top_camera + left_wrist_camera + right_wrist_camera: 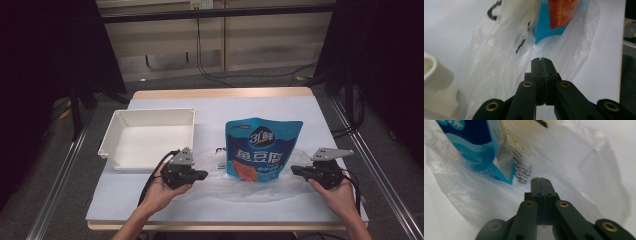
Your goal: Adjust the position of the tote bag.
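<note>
A blue snack pouch (262,147) with an orange picture stands upright on a clear plastic bag (216,166) spread on the white table. My left gripper (204,175) reaches the bag's left edge, and my right gripper (293,170) reaches its right edge. In the left gripper view the jaws of the left gripper (540,59) are pressed together with the bag's film (499,62) pinched at their tips and the pouch (549,27) beyond. In the right gripper view the right gripper (540,179) is likewise shut on the film (586,170), with the pouch (474,150) up left.
An empty white tray (152,111) sits at the table's left, just behind my left hand; its corner (434,75) also shows in the left gripper view. The white table top (200,205) runs on in front of the bag. Dark stands and cables flank the table.
</note>
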`<state>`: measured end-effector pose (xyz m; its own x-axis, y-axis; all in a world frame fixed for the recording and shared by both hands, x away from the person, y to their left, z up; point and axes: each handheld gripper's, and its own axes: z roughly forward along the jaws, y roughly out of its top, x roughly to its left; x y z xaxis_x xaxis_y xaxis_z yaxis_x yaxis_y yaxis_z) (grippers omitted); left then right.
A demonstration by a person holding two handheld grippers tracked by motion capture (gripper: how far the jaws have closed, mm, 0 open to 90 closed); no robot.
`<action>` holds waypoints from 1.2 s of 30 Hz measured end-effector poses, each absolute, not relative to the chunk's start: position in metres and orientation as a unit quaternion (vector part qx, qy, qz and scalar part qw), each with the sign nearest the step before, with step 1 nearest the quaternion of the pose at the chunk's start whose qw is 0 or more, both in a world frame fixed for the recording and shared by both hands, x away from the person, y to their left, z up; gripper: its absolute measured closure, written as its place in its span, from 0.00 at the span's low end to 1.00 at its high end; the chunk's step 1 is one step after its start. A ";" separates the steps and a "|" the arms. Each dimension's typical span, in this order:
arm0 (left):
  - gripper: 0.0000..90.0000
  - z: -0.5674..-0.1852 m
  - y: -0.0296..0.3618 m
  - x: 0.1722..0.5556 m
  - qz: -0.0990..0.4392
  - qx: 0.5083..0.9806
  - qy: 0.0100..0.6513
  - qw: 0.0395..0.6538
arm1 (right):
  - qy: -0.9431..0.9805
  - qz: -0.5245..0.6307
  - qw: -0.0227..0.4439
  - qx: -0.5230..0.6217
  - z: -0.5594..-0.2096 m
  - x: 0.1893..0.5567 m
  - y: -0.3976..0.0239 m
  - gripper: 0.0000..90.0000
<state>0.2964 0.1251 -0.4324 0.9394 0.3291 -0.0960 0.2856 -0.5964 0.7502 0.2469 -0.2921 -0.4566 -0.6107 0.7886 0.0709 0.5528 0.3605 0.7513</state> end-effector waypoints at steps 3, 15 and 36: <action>0.99 -0.433 0.108 0.294 0.017 0.894 0.157 0.419 | 0.819 0.382 0.146 0.401 -0.458 0.247 -0.281 1.00; 1.00 -0.451 0.055 0.299 0.004 0.904 0.146 0.402 | 0.850 0.349 0.110 0.379 -0.474 0.243 -0.261 1.00; 1.00 -0.477 0.034 0.273 -0.035 0.921 0.096 0.377 | 0.817 0.377 0.118 0.420 -0.472 0.270 -0.284 1.00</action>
